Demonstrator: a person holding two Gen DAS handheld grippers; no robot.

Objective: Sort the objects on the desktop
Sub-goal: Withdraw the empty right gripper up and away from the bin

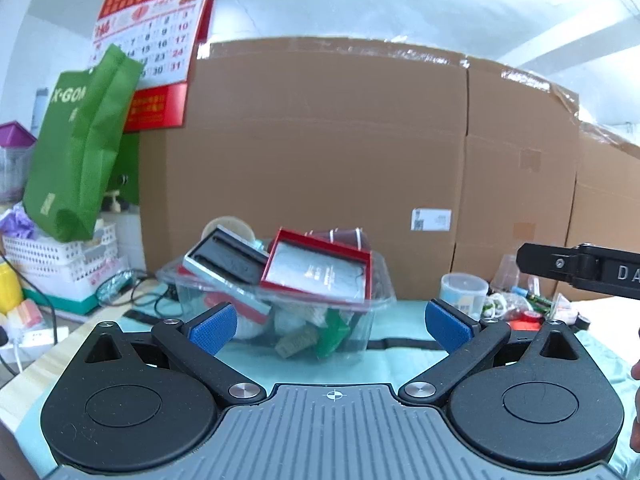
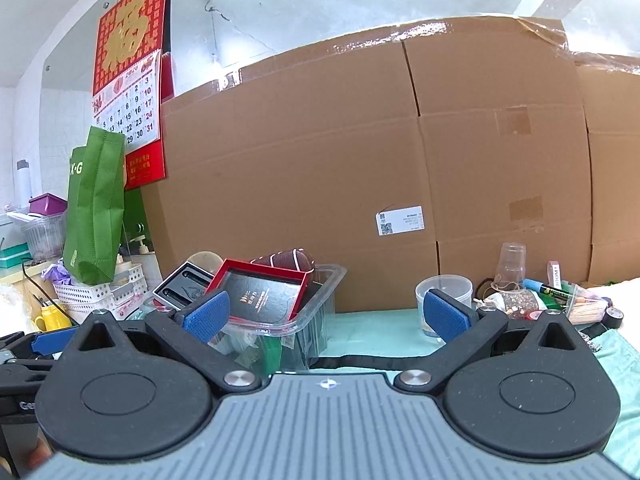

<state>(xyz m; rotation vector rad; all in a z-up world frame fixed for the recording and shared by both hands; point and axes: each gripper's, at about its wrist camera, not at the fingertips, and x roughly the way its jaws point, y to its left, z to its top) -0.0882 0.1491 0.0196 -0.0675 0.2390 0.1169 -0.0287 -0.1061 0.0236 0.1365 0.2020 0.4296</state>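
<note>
Desktop objects are seen gathered in two places on the tabletop (image 1: 384,364), which is covered with a pale green cloth. A clear plastic bin (image 1: 280,312) stands toward the left and is heaped full: a red-rimmed box (image 1: 316,268) and a black tray with a silver edge (image 1: 228,260) lie tilted across its top, with a dark red pouch (image 2: 286,260) behind them and small green items visible through its wall. To the right, well apart from the bin, a lidded translucent cup (image 1: 464,292) is placed beside a loose cluster of small things, among them a marker pen (image 2: 550,290), a bundle of toothpicks (image 2: 586,308) and a roll of black tape (image 2: 614,314). A large cardboard box (image 1: 360,160) is stood behind everything.

The left gripper (image 1: 330,322) is held above the cloth with its blue-padded fingers spread wide and nothing between them, the bin being framed in the gap. The right gripper (image 2: 326,314) is likewise held wide open and empty, between the bin and the cup.
</note>
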